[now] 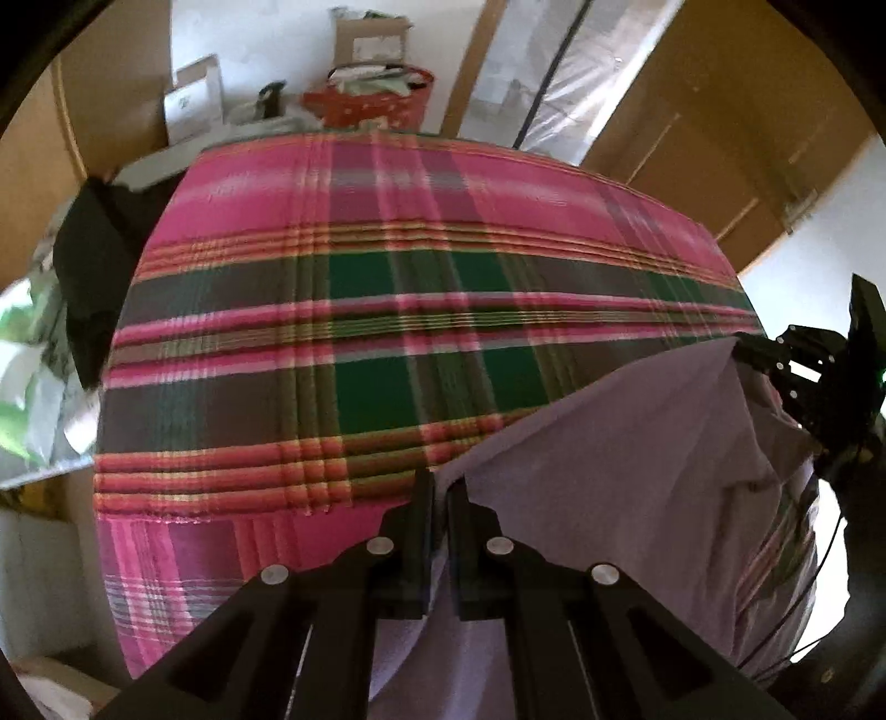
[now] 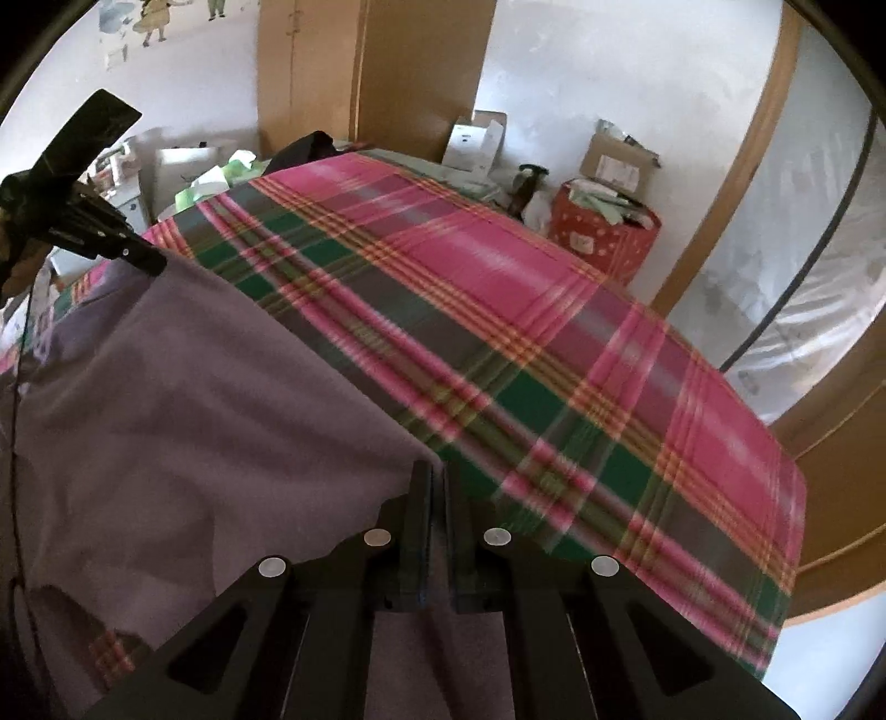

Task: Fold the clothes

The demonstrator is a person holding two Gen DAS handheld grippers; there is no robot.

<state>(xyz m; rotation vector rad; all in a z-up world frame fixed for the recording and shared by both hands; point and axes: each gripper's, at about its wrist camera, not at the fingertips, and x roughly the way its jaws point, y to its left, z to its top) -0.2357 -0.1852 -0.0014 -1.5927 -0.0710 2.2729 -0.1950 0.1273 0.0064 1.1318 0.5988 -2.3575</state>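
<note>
Left wrist view: your left gripper (image 1: 437,487) has both fingers pressed together on a corner of the lilac garment (image 1: 637,476), cloth pinched btwn them. From that corner the garment's top edge runs up and to the right, straight to your right gripper (image 1: 745,346), which nips the far corner. So the long axis lies along that stretched edge; the rest hangs back toward you under the fingers. Ahead & left of the grip the plaid bedspread (image 1: 360,310) is bare, lots of room. Its far edge meets a red basket (image 1: 382,102) and cardboard boxes (image 1: 368,41); writing on them too blurred to read. A dark cloth (image 1: 91,277) sits off the left edge.

Right wrist view: your right gripper (image 2: 437,487) is clamped on the garment's (image 2: 210,399) other corner. The taut edge climbs up-left to your left gripper (image 2: 149,263). Body of the garment drapes left & below the fingers. Right of the grip the bedspread (image 2: 554,310) lies open as far as its right-hand edge. White boxes (image 2: 473,141) by the wall, labels unreadable.
</note>
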